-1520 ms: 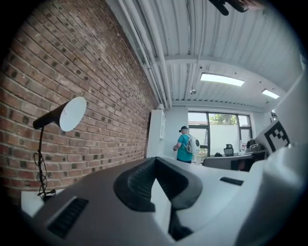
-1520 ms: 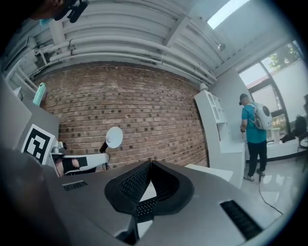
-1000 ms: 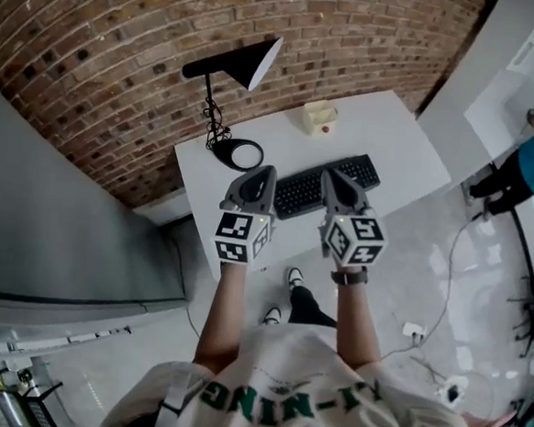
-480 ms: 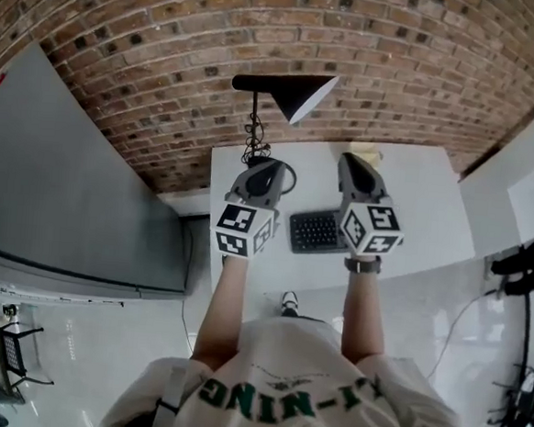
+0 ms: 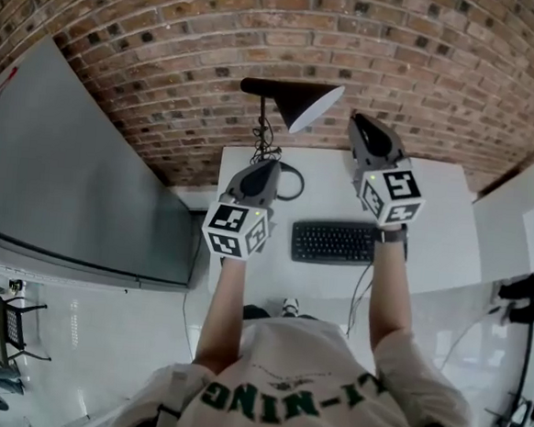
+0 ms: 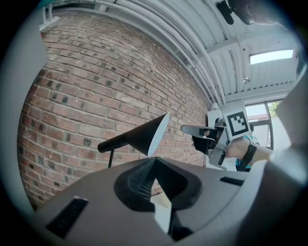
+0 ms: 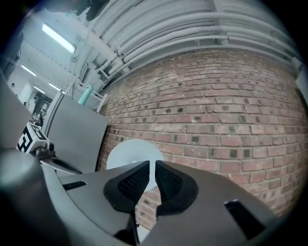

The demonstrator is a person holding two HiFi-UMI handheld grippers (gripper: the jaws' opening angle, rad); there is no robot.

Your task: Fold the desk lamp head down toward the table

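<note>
In the head view I'm seeing the black lamp head (image 5: 299, 100) sitting raised above the desk (image 5: 430, 248) by the brick wall. The left hand-held gripper (image 5: 269, 166) is hovering below it and the right hand-held gripper (image 5: 357, 123) just beside its mouth. In the left gripper view its jaws are resting together, empty. In the right gripper view its jaws are opening, showing a slit with nothing between them.
</note>
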